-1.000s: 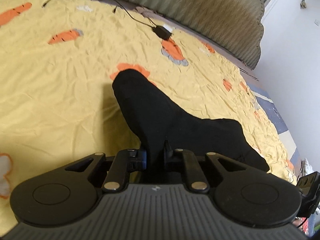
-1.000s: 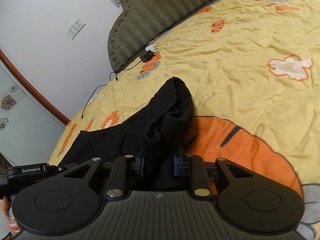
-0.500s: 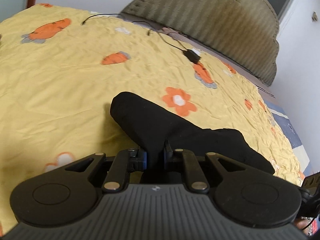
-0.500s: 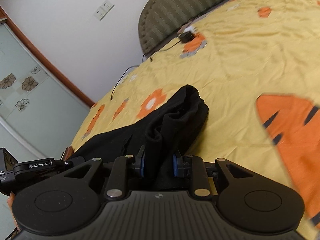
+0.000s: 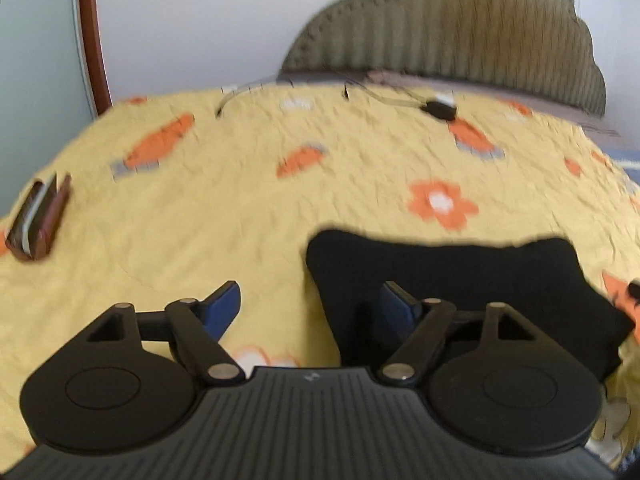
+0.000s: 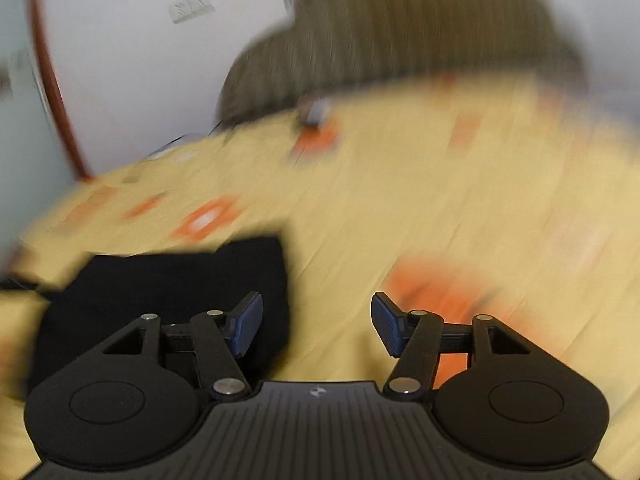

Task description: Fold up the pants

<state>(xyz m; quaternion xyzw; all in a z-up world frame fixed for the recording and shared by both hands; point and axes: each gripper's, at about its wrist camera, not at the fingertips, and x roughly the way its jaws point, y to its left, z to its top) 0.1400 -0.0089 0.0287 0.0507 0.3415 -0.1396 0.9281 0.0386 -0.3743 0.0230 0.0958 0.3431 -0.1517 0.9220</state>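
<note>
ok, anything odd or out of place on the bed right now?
Nothing with the black pants: they lie in a compact folded bundle on the yellow bedspread. Unrelated clutter: a brown wallet-like item at the bed's left edge and a black cable with adapter by the headboard. The right wrist view is motion-blurred.

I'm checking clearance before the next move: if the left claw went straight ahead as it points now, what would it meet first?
Probably the bare yellow bedspread: the open left claw points past the left edge of the folded black pants, which sit by its right finger. Depth is unclear.
</note>
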